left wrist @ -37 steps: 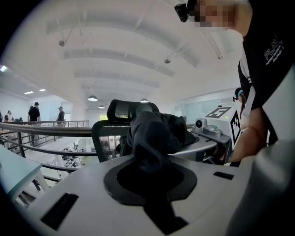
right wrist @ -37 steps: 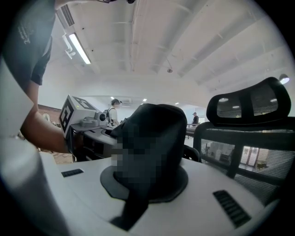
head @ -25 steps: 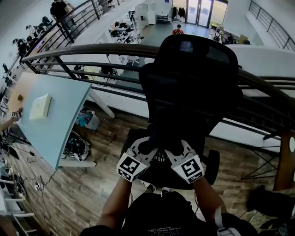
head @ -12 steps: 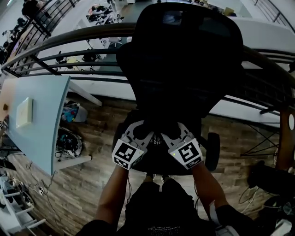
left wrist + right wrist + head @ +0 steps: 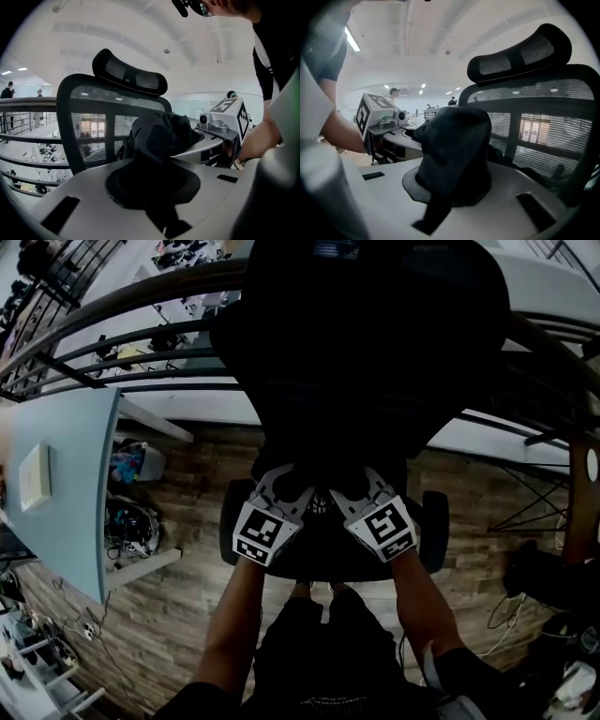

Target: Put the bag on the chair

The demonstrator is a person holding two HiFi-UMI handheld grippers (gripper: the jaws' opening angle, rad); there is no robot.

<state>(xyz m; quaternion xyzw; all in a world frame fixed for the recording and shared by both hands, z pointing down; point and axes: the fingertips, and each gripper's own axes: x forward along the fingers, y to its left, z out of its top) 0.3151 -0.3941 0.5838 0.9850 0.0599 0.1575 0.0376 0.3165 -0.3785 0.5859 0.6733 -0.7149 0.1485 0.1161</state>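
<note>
Black fabric bag (image 5: 159, 138) hangs bunched between the left gripper (image 5: 289, 486) and right gripper (image 5: 349, 486), each clamped narrowly on it, just before the black mesh office chair's (image 5: 89, 112) backrest.

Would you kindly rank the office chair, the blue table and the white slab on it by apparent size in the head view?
Largest: office chair, though likely nearer the camera.
Middle: blue table.
Smallest: white slab.
</note>
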